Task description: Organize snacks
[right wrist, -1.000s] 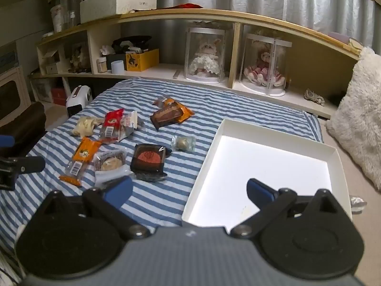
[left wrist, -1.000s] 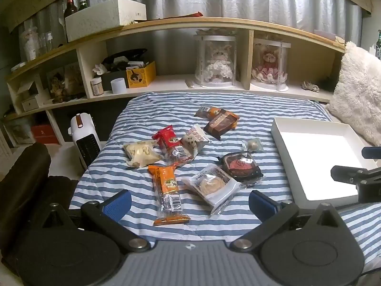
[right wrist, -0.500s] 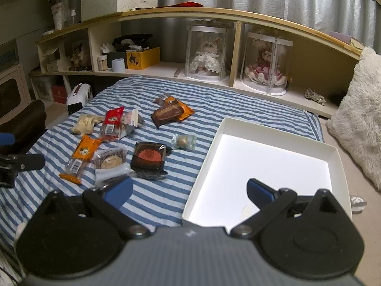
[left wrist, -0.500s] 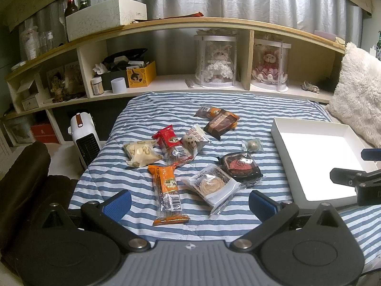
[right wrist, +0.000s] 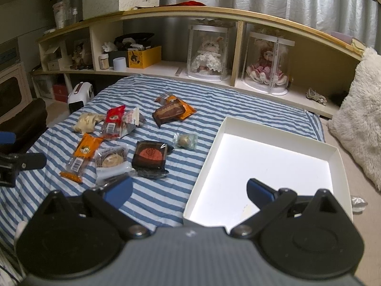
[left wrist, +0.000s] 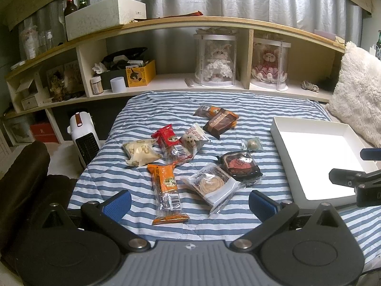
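Several wrapped snacks lie on the striped blanket (left wrist: 147, 109): an orange bar (left wrist: 166, 188), a clear-wrapped round cookie (left wrist: 210, 184), a dark tray cake (left wrist: 240, 164), a red packet (left wrist: 170, 140), a pale biscuit bag (left wrist: 140, 152), a brown cake bar (left wrist: 220, 122) and a small round sweet (left wrist: 252, 144). An empty white tray (left wrist: 281, 131) sits to their right. My left gripper (left wrist: 189, 202) is open just short of the orange bar. My right gripper (right wrist: 189, 189) is open over the tray's near left corner (right wrist: 190, 205), holding nothing.
A curved wooden shelf (left wrist: 190, 21) with two boxed dolls (left wrist: 218, 59) runs behind the bed. A white heater (left wrist: 83, 140) stands at the left on the floor. A fluffy white pillow (left wrist: 357, 100) lies at the right. A dark cushion (left wrist: 21, 166) is near left.
The right wrist view has crept slightly forward and higher toward the bed. The left view is almost unchanged. Nothing was picked up.
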The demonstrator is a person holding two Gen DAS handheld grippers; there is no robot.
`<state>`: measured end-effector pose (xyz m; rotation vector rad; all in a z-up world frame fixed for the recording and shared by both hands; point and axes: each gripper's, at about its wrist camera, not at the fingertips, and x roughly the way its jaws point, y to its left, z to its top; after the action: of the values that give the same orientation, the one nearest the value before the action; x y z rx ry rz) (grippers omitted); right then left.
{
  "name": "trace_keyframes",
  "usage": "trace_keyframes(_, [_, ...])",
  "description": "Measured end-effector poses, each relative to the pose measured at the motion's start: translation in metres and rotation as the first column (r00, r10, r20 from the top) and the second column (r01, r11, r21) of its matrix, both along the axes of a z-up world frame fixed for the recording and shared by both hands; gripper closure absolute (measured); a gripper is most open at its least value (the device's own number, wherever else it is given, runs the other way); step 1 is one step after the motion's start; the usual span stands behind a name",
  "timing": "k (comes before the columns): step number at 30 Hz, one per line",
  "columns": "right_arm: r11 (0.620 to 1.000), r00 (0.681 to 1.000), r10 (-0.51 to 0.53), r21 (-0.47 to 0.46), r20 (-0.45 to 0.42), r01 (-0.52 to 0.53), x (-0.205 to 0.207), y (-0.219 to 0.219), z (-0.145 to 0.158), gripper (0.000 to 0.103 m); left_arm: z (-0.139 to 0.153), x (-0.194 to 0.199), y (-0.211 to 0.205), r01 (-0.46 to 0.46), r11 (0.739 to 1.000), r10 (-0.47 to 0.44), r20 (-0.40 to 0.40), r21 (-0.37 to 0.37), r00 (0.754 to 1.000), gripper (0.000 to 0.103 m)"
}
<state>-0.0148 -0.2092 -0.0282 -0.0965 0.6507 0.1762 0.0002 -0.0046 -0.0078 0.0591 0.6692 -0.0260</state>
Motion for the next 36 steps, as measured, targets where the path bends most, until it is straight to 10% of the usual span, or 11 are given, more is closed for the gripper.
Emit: trace_keyframes(36, [1.0, 1.0, 0.011, -0.004, -0.007, -0.011, 0.0, 0.0018, 0.0002, 0.0, -0.0012, 0.0003, -0.0009, 0.0, 1.0, 0.0, -0.003, -0.001, 1.0, 0.0])
